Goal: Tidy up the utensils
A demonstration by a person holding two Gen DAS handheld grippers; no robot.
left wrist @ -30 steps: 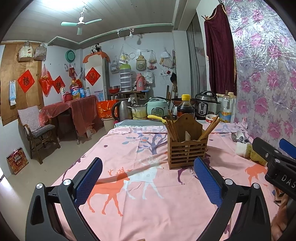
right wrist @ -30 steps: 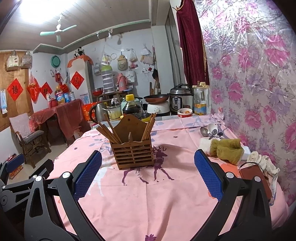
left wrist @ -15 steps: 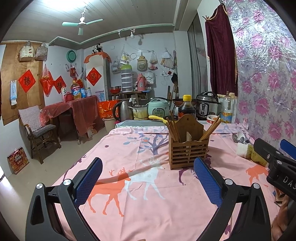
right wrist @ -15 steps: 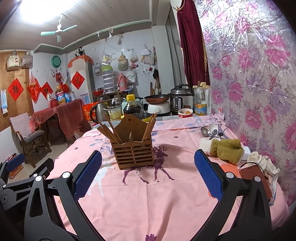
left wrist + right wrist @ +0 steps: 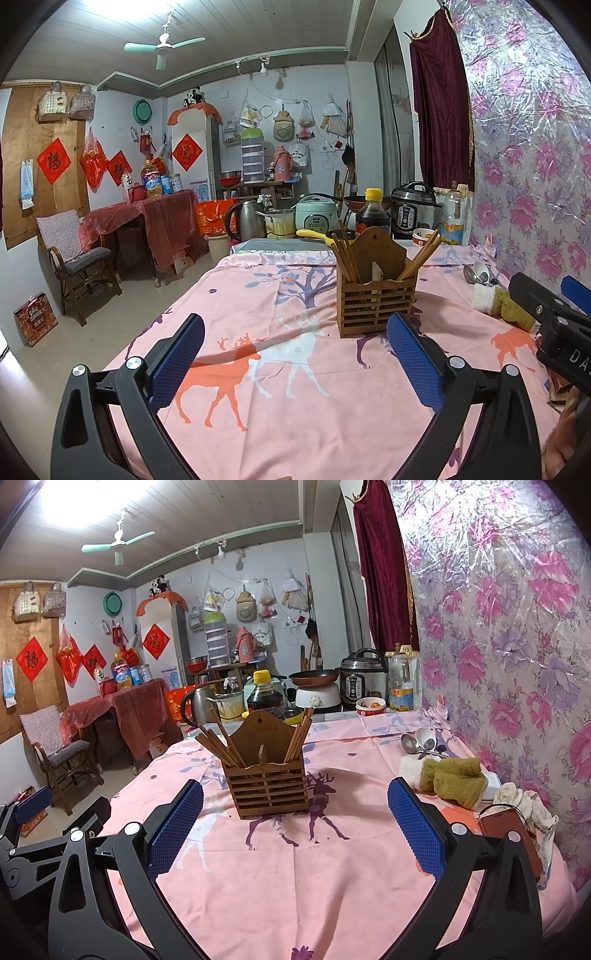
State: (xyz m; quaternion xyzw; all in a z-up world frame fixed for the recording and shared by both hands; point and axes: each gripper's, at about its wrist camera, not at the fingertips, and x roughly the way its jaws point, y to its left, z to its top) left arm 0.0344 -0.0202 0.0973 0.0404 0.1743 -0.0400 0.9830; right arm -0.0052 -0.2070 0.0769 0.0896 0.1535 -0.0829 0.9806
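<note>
Table (image 5: pixel 332 886) under a pink cloth printed with deer and trees, seen from two wrist cameras. Left gripper (image 5: pixel 295 363): jaws spread wide, nothing between the blue pads (image 5: pixel 177 360), held low over the near part of the cloth. Right gripper (image 5: pixel 295 829): jaws likewise wide apart, empty, blue pads (image 5: pixel 415 830) flanking the view of the wooden holder. Wooden slatted holder (image 5: pixel 271 786) upright on the cloth, ahead of both grippers and apart from them, near the middle of the table; chopsticks (image 5: pixel 218 744) leaning outward in its left compartment, a second bundle (image 5: pixel 299 734) leaning in its right compartment. Metal spoons (image 5: pixel 421 744) lying on the cloth toward the far right edge, beside the flowered wall covering (image 5: pixel 517 627), well apart from the holder. Folded olive and white cloths (image 5: pixel 448 781) just in front of the spoons; a brown case (image 5: pixel 513 834) and a crumpled pale rag (image 5: pixel 528 801) nearer along the right edge. Dark sauce bottle with yellow cap (image 5: pixel 266 698) directly behind the holder; kettle (image 5: pixel 197 703), pan (image 5: pixel 314 677), pressure cooker (image 5: pixel 364 681) and oil bottle (image 5: pixel 400 688) in a row at the far end. In the left wrist view, part of the right gripper's black frame visible at the right margin.
</note>
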